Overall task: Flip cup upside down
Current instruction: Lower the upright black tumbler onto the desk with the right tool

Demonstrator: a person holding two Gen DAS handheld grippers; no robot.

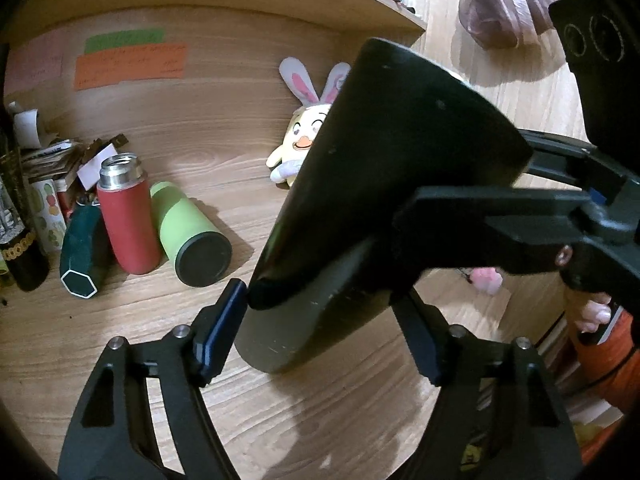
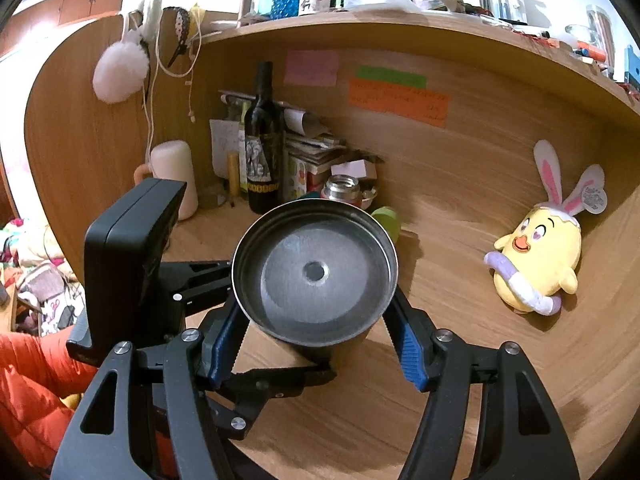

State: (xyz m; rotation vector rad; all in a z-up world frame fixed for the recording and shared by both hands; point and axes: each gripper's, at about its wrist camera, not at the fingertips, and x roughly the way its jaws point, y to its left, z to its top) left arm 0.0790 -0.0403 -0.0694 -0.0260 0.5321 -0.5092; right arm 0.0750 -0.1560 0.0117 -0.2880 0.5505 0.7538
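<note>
The cup (image 1: 380,184) is a tall black tumbler with a steel inside, held tilted above the wooden desk. In the left wrist view its narrow base end sits between my left gripper's (image 1: 320,316) blue-padded fingers. My right gripper (image 1: 448,216) reaches in from the right and clamps the cup's side. In the right wrist view the cup's open mouth (image 2: 316,272) faces the camera between my right gripper's (image 2: 316,320) blue pads, which press its sides. The left gripper (image 2: 280,380) crosses below from the left, holding the cup's lower body.
A red flask (image 1: 126,220), a green flask (image 1: 192,232) lying down and a dark green hexagonal case (image 1: 82,256) sit at the desk's left. A wine bottle (image 2: 262,144), papers and a yellow bunny-eared plush (image 2: 540,256) stand along the back panel.
</note>
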